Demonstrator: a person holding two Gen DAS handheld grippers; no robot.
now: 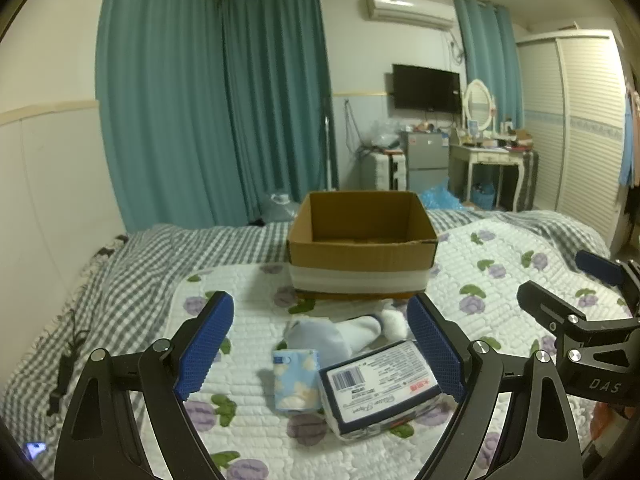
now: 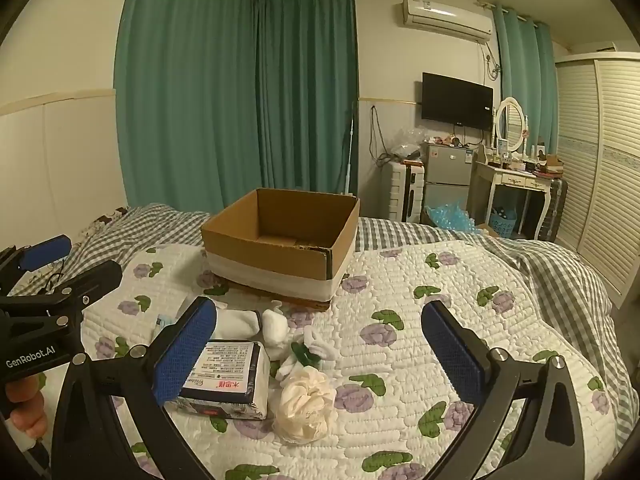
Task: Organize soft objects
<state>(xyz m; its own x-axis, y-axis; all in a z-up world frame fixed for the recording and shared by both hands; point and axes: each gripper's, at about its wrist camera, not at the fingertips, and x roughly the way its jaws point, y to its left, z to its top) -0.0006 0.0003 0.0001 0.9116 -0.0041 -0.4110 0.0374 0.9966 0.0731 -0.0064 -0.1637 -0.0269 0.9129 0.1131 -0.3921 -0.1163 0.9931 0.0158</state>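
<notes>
An open, empty cardboard box [image 1: 362, 240] [image 2: 280, 240] stands on the quilted floral bedspread. In front of it lie soft items: a tissue pack [image 1: 380, 388] [image 2: 224, 380], a small blue cloud-print pack [image 1: 296, 380], a light-blue cloth [image 1: 320, 336], white socks [image 1: 394, 322] [image 2: 256, 326], and a cream scrunchie [image 2: 306, 406]. My left gripper [image 1: 320, 352] is open, hovering above the tissue pack and small pack. My right gripper [image 2: 320, 356] is open, hovering above the scrunchie and socks. Each gripper shows at the edge of the other's view.
The bed's grey checked sheet [image 1: 120, 280] lies to the left and far side. Teal curtains [image 1: 200, 100], a small fridge [image 2: 446, 168], a dressing table [image 2: 516, 184] and a wardrobe [image 2: 600, 160] stand beyond the bed.
</notes>
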